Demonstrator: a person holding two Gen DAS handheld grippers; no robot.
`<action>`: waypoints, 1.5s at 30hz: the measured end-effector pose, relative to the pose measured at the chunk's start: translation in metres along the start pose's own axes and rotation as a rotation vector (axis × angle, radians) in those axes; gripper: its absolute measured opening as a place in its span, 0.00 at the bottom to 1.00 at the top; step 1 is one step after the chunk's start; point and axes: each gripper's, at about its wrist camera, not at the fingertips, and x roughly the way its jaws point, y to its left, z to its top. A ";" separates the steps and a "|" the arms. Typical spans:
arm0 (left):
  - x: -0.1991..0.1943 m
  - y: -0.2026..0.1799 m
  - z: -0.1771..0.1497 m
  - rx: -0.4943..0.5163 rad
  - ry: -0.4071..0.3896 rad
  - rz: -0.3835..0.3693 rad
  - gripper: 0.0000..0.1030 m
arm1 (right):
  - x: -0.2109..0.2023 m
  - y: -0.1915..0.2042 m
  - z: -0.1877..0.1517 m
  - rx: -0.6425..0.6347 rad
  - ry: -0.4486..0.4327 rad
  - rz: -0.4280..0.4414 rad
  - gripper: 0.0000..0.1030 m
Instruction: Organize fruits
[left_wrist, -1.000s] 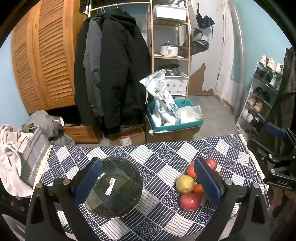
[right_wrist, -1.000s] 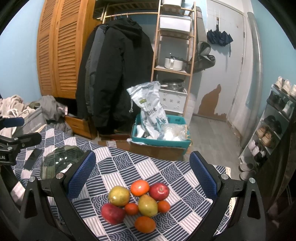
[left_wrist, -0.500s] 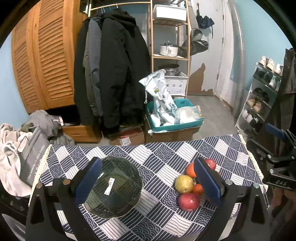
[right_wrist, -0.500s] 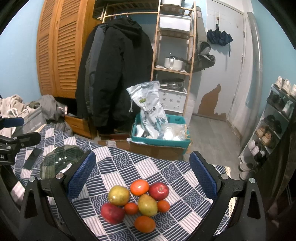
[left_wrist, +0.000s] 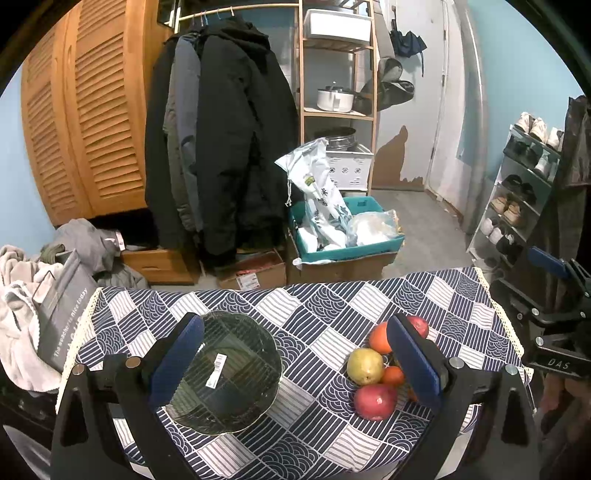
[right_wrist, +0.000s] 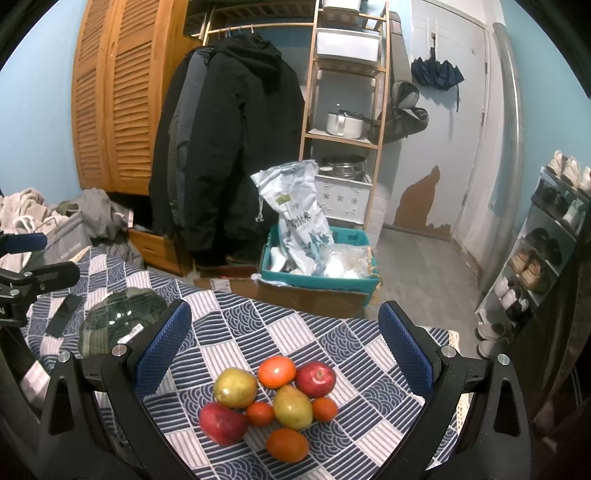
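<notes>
Lower centre of the right wrist view: eight firm, smooth fruits (right_wrist: 273, 402) cluster on the tabletop (right_wrist: 354, 354), best gripped across their widest girth. Right claw (right_wrist: 282, 350) and left claw (left_wrist: 293, 363) both gape empty; the fragile glass bowl (left_wrist: 225, 373) waits lower left.

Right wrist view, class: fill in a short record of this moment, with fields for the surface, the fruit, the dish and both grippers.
surface: table with blue-and-white patterned cloth
fruit: seven pieces clustered together: two red apples, two yellow-green pears, three orange fruits
dish: empty clear ribbed glass bowl, left of the fruit, barcode sticker on it
right gripper: open, above the fruit, holding nothing
left gripper: open, near the bowl, holding nothing
progress: no fruit in the bowl yet
</notes>
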 end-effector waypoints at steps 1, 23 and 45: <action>0.000 0.000 0.000 0.000 -0.001 -0.001 0.97 | -0.001 0.000 0.000 0.000 0.001 0.000 0.96; 0.012 -0.018 -0.007 0.017 0.035 -0.023 0.97 | 0.005 -0.014 -0.014 0.011 0.044 -0.012 0.96; 0.101 -0.043 -0.053 0.047 0.324 -0.104 0.97 | 0.077 -0.043 -0.090 0.084 0.418 -0.015 0.96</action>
